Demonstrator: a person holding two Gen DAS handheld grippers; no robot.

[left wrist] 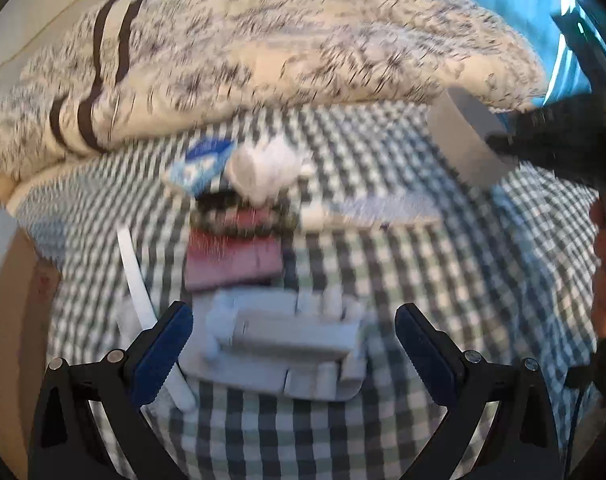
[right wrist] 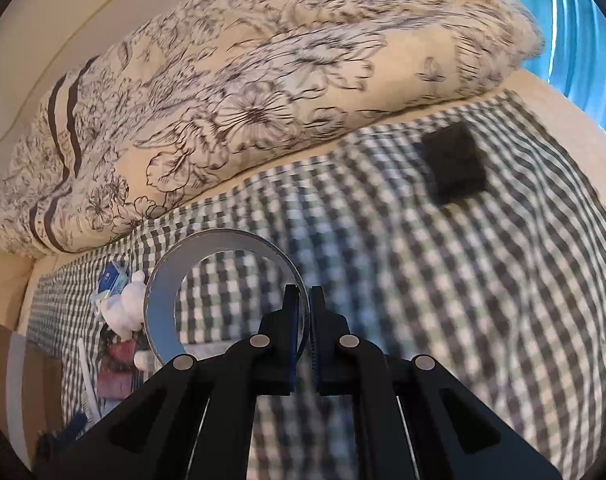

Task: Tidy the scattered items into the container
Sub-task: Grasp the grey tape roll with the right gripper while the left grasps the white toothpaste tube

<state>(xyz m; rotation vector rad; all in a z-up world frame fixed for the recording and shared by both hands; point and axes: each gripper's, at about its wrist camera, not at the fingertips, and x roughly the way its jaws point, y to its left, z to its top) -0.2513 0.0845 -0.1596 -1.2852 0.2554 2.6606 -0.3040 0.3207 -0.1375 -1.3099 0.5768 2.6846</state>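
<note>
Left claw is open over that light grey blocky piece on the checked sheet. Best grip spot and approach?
Take the light grey blocky piece across its raised central bar, coming straight down from above with the left claw. The bar runs crosswise between the open fingers, so they would likely close on its long flat sides. The white stick lies beside the left finger; stay clear of it. Blur hides finer detail.

so on the bed: one floral pillow (right wrist: 239, 92), one white tape ring (right wrist: 227, 252), one black square block (right wrist: 455, 168), one white bear figure (right wrist: 127, 304), one blue-and-white carton (right wrist: 111, 276), one pink wallet-ish thing (left wrist: 233, 264)
</note>
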